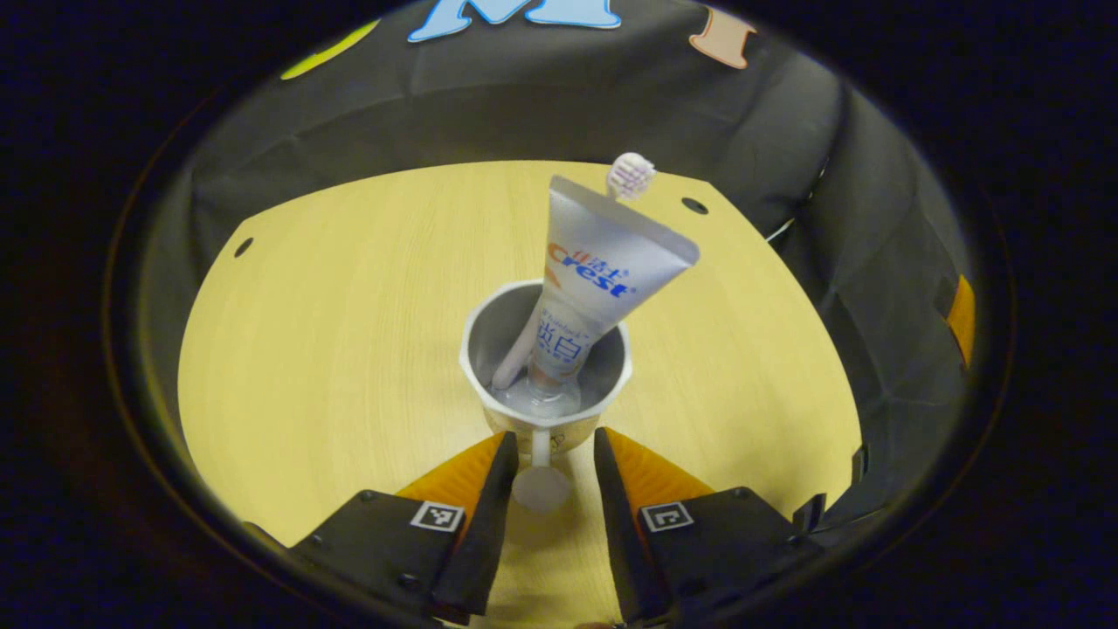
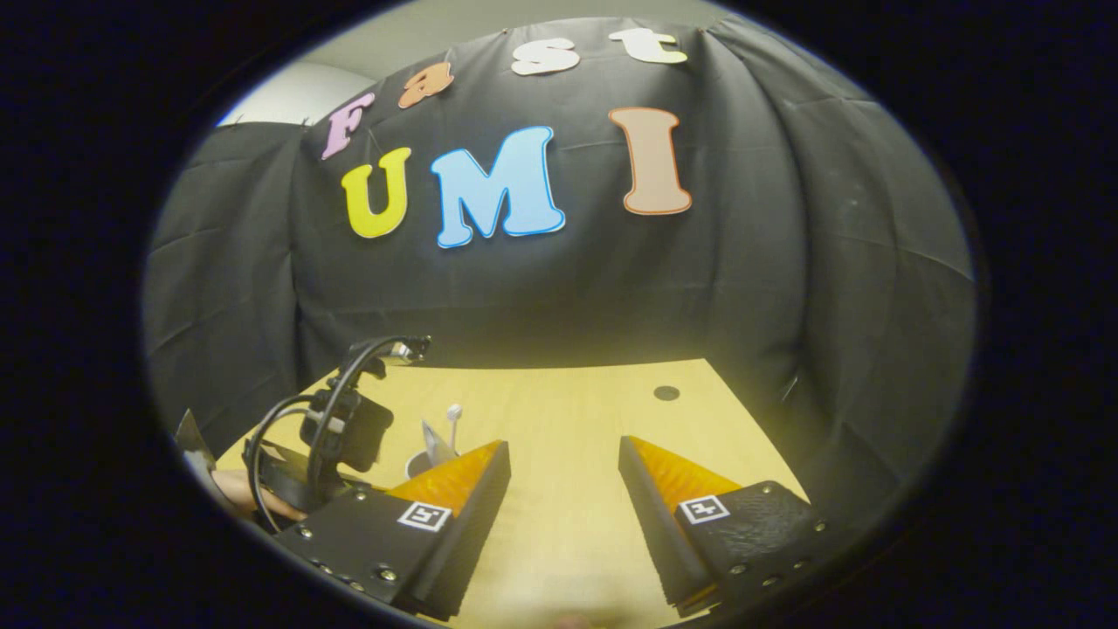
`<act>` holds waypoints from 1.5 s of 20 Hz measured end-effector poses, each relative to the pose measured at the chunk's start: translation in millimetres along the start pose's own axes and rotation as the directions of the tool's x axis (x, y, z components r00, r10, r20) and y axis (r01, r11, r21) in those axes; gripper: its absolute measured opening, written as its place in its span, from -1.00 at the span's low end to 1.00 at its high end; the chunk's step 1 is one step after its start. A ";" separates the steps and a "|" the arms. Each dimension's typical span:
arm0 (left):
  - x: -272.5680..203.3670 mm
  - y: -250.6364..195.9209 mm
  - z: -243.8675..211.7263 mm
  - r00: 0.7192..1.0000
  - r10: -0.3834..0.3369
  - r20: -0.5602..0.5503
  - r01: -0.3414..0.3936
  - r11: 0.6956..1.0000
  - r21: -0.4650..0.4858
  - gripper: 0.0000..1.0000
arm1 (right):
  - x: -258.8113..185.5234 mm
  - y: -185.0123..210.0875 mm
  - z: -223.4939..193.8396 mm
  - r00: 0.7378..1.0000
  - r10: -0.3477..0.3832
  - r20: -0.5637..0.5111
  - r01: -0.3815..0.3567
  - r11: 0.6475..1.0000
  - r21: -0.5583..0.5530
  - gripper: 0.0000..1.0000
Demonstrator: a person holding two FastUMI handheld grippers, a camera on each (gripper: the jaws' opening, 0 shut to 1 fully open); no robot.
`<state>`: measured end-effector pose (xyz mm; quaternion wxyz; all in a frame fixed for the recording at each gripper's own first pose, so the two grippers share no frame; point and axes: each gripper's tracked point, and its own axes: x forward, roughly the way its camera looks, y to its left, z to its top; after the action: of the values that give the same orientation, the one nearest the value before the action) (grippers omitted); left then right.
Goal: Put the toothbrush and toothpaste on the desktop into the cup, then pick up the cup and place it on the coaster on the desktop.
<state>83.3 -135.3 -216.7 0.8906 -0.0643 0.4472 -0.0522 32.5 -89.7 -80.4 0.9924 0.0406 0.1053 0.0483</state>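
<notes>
Cup (image 1: 543,362): a pale, open-topped vessel, seen from above in the left gripper view, standing upright on the wooden desktop (image 1: 349,332). A handle (image 1: 541,476) projects from its near side toward the camera.

Contents of cup: toothpaste (image 1: 603,271), a silver-white tube, is set cap-down inside, its flat crimped end leaning up and to the right above the rim. Toothbrush (image 1: 631,175) is stood in the same cup, its pale handle seen beside the tube's lower part and its bristled head showing just past the tube's top edge.

Left gripper (image 1: 552,450): its fingers are held apart on either side of the cup's handle, their tips just beside the cup's wall. Whether they touch the handle or the wall cannot be told; no firm clamp is seen.

Right gripper (image 2: 563,459): held over bare desktop in the right gripper view, fingers spread wide, nothing between them.

In the right gripper view, the cup is glimpsed at the lower left, partly hidden behind the gripper's own finger, with the tube's end and the brush head rising from it. Just beside it, the left gripper's body with its cables is seen, and part of a hand (image 2: 262,502) below it.
</notes>
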 end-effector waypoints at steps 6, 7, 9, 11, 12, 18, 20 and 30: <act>-65.6 -4.0 21.8 0.974 0.031 0.226 -0.021 0.999 -0.049 0.69 | -4.2 -2.6 15.8 0.999 0.024 0.033 -0.023 1.000 -0.021 0.60; -77.8 -3.1 28.1 0.960 0.040 0.276 -0.026 0.998 -0.052 0.67 | -5.7 -3.4 20.2 0.999 0.017 0.045 -0.016 0.999 -0.033 0.61; -104.3 -0.3 37.1 0.930 0.052 0.363 -0.034 0.998 -0.056 0.70 | -11.1 -3.5 28.5 0.997 0.003 0.076 0.001 0.999 -0.054 0.60; -128.6 4.5 47.6 0.889 0.072 0.453 -0.050 0.997 -0.061 0.70 | -16.5 -1.2 37.9 0.994 -0.009 0.109 0.016 0.998 -0.068 0.60; -143.7 7.4 54.1 0.866 0.079 0.494 -0.058 0.997 -0.057 0.72 | -18.5 0.4 40.9 0.993 -0.017 0.120 0.026 0.997 -0.076 0.60; -204.1 22.6 81.9 0.739 0.111 0.664 -0.130 0.991 -0.022 0.67 | -35.9 13.8 52.9 0.985 -0.048 0.167 0.068 0.991 -0.114 0.60; -218.3 26.7 86.9 0.710 0.110 0.695 -0.139 0.990 -0.015 0.72 | -41.8 20.7 57.4 0.981 -0.049 0.189 0.074 0.989 -0.131 0.60; -249.7 27.7 100.8 0.628 0.055 0.776 -0.149 0.988 0.051 0.72 | -55.9 33.5 81.4 0.956 -0.119 0.269 0.145 0.986 -0.081 0.60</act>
<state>16.8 -63.5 35.7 0.9997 -0.0059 0.0228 0.0062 -7.5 -68.0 13.4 0.9994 -0.0100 -0.0276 -0.0187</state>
